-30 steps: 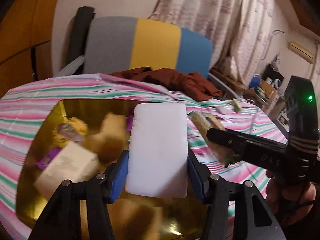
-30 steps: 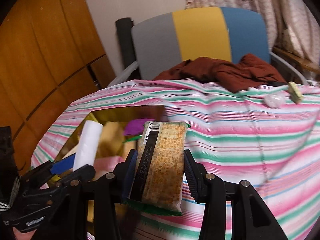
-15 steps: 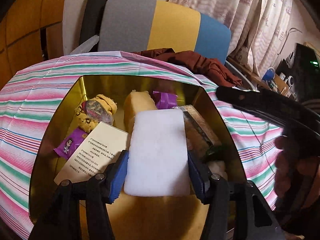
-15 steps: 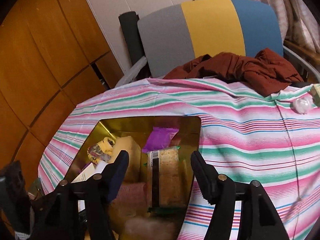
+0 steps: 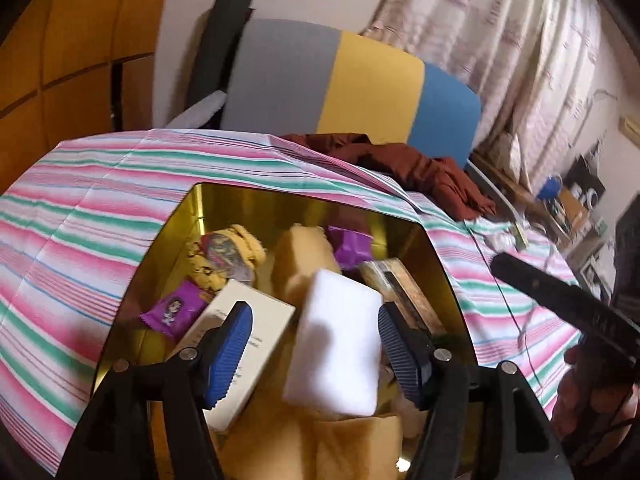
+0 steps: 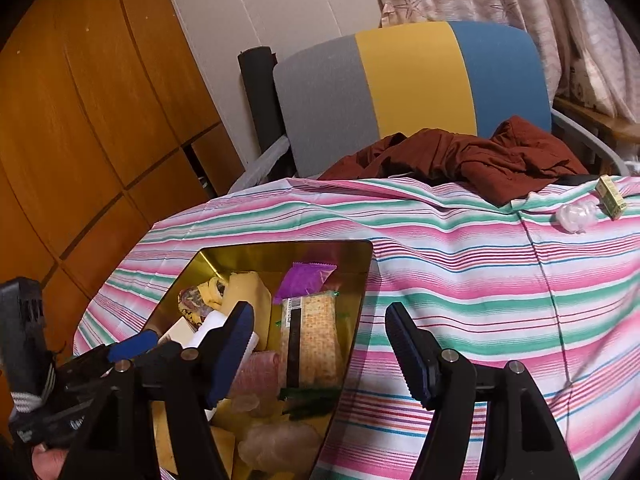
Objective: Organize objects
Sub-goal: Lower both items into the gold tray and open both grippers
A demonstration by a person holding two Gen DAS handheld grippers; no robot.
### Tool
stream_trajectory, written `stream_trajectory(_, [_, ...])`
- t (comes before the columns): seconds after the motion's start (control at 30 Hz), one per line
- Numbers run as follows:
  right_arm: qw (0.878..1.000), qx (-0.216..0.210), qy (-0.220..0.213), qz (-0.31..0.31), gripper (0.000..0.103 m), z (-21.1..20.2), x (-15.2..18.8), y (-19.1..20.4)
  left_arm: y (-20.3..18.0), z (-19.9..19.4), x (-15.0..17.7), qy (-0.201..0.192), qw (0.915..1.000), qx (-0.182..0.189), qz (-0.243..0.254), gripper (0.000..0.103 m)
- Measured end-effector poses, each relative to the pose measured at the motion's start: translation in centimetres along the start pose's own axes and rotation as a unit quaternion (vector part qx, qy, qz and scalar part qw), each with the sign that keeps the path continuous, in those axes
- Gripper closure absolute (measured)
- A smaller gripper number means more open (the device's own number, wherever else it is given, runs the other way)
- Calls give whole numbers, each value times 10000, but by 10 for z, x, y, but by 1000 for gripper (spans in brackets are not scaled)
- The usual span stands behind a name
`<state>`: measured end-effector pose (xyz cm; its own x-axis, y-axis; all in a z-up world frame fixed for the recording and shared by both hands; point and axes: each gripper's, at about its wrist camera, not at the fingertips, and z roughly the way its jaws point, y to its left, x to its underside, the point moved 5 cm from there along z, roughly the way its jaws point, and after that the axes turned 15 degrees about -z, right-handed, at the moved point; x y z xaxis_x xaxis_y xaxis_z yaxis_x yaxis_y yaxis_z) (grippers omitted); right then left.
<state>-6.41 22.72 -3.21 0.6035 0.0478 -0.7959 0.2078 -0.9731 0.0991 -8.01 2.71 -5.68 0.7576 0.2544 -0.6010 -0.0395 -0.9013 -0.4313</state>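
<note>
Sponge-like white block (image 5: 334, 344), blurred by motion, sits tilted between the spread fingers of the left gripper (image 5: 314, 350); the left pad stands clear of it and the right pad is at most just beside its edge, so I judge it released and dropping into the gold tin (image 5: 180, 216). That tin lies on the striped tablecloth (image 5: 80, 208) and holds a white carton (image 5: 244, 336), a purple packet (image 5: 172, 314), yellow sponge pieces and a cracker pack (image 6: 310, 344), which lies flat along the tin's right side. The right gripper (image 6: 320, 354) hovers over the tin's right rim with its jaws wide apart and nothing between them. To finish this step well, the left gripper should stay wide and draw straight back and up, so neither pad drags the block or knocks the carton beside it. The block looks light and soft, so it will likely settle on the pile rather than bounce out. Two small things remain at the far right of the cloth, a clear wrapped lump (image 6: 576, 216) and a small yellow-green box (image 6: 610, 196); these look like the next pickups, well apart from the tin.
</note>
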Motion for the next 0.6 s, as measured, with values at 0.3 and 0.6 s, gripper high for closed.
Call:
stream_trajectory(0.3, [9999, 9, 107, 129, 33, -2, 13, -10, -2, -6, 1, -39, 9997, 5, -226, 36])
stream_trajectory(0.6, [9988, 305, 219, 307, 27, -12, 30, -42, -40, -5, 10, 67, 9994, 318, -115, 27])
